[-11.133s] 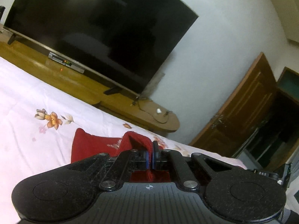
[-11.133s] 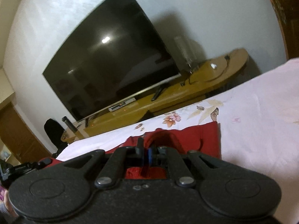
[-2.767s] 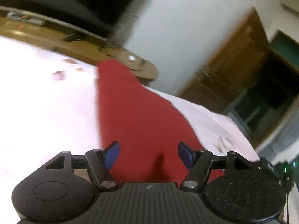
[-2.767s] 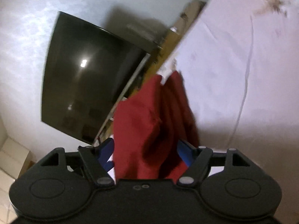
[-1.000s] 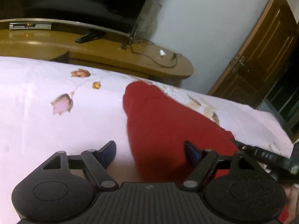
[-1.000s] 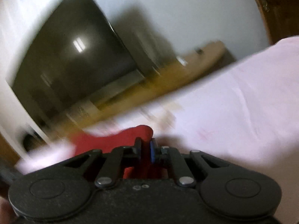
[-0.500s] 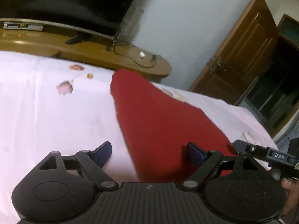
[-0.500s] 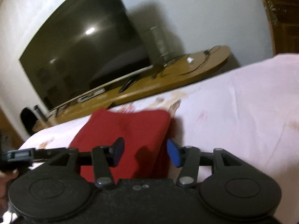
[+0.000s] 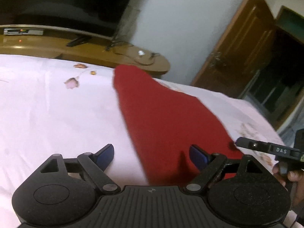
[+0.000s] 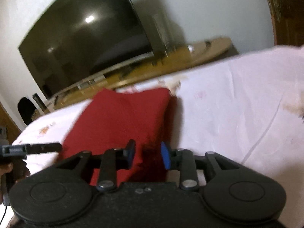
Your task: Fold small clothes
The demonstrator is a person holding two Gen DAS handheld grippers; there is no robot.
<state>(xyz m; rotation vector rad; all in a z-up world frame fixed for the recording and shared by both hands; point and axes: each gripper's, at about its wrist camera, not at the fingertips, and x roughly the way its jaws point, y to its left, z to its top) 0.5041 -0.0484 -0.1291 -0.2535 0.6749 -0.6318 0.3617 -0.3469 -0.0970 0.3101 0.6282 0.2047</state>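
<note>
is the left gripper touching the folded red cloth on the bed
Apart. The left wrist view shows the left gripper with jaws wide open, its blue pads clear of the folded red cloth lying flat below.

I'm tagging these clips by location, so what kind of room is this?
Most likely a bedroom at home: the red garment lies on a bed sheet with a flower print, facing a large television on a low wooden stand, beside a wooden door.

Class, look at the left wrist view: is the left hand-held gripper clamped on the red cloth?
No. The left hand-held gripper stands wide open, its blue pads apart above the red cloth.
</note>
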